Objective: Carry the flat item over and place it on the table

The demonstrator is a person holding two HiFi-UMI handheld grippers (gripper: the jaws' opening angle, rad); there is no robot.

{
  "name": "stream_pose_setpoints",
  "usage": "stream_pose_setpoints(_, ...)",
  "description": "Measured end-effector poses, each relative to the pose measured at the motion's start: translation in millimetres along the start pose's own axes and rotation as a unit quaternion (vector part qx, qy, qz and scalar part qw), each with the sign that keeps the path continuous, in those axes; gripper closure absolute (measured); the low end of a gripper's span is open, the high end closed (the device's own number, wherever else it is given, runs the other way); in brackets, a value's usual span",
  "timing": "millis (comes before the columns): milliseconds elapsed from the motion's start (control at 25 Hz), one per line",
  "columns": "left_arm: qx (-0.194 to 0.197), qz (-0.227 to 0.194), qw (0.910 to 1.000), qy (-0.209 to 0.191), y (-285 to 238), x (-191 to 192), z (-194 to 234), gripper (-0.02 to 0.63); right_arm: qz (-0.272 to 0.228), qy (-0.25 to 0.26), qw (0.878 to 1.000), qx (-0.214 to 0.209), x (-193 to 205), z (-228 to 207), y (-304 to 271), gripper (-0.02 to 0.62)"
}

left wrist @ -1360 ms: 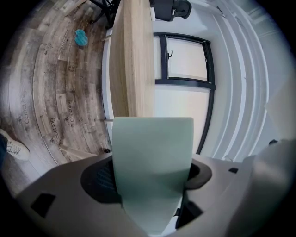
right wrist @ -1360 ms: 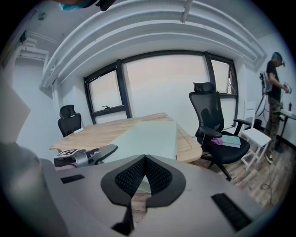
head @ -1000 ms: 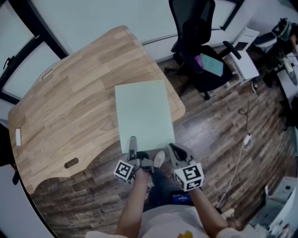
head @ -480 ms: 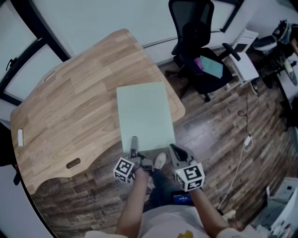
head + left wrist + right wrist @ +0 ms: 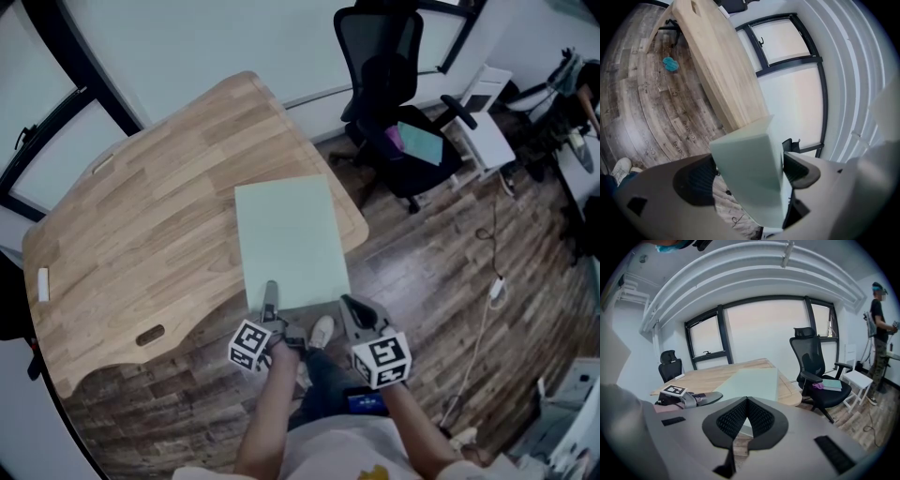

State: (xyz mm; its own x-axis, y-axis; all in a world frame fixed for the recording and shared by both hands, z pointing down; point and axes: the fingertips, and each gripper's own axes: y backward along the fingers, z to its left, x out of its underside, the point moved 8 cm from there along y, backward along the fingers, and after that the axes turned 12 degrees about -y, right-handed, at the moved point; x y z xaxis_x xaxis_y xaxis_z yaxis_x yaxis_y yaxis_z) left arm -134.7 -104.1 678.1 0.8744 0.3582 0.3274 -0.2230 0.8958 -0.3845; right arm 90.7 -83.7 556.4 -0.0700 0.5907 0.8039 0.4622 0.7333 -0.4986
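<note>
The flat item is a pale green sheet (image 5: 289, 239) lying on the light wooden table (image 5: 141, 234), with its near edge hanging over the table's front. My left gripper (image 5: 272, 300) is at the near left part of that edge. In the left gripper view the sheet (image 5: 750, 173) sits between wide-spread jaws, and the ribbed pads (image 5: 693, 180) do not press on it. My right gripper (image 5: 349, 307) is by the sheet's near right corner. In the right gripper view its pads (image 5: 761, 420) meet at the tips (image 5: 747, 401) with nothing seen between them, and the sheet (image 5: 750, 380) lies just beyond.
A black office chair (image 5: 403, 112) with a teal book (image 5: 422, 141) on its seat stands right of the table, with a white stool (image 5: 483, 112) beside it. A cable (image 5: 487, 309) runs over the wood floor. A person (image 5: 880, 333) stands far right. A teal object (image 5: 670, 64) lies under the table.
The head view has drifted slightly. The sheet and both grippers stay in nearly the same places at the table's front edge.
</note>
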Motion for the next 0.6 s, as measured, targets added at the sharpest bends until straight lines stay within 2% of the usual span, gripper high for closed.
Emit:
stream_pose_setpoints(240, -0.004, 0.009, 0.9999, 0.002, 3.7, -0.1, 0.7, 0.173, 0.000, 0.002, 1.000, -0.001, -1.6, 6.8, 0.7, 0.597)
stream_pose_setpoints(600, -0.012, 0.019, 0.9992, -0.032, 16.8, -1.1, 1.4, 0.173, -0.010, 0.004, 1.000, -0.005, -3.2, 15.4, 5.1, 0.597)
